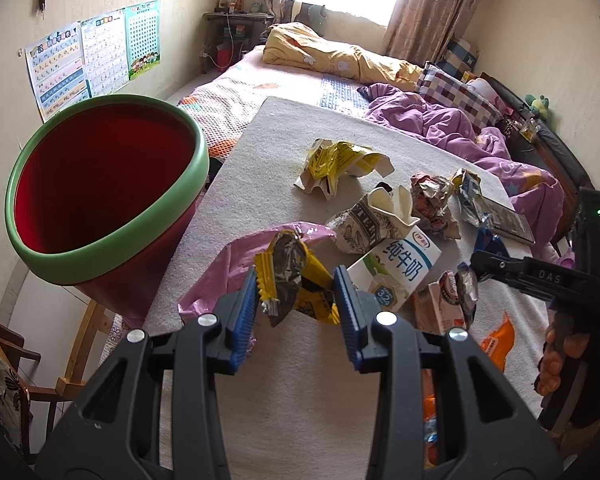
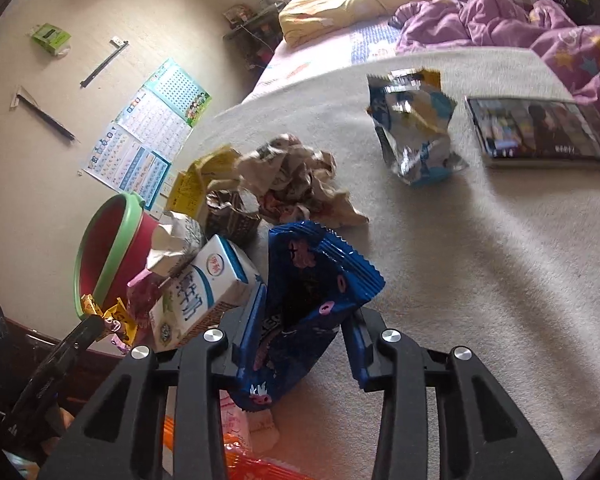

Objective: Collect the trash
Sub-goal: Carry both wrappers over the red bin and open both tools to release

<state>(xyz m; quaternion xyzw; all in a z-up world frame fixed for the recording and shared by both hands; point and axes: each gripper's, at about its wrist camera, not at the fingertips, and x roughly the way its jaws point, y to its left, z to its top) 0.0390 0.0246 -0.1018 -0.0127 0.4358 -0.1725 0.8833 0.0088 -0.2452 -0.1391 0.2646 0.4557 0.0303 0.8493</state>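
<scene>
Both grippers loaded: left gripper [image 1: 296, 292] clamps the yellow wrapper [image 1: 290, 276] just right of the red bin [image 1: 100, 184], my nearer hand; right gripper [image 2: 306, 330] pinches the blue wrapper [image 2: 304, 300] farther off.

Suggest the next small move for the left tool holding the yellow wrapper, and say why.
Probably swing the left tool toward the red bin with the green rim and release there. Its pads already clamp the crumpled yellow foil wrapper, and the bin's open mouth stands just beside the table edge.

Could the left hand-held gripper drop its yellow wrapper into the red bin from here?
Probably yes. The left hand-held gripper is shut on the yellow wrapper, and the red bin stands open just beside it with nothing between them.
</scene>
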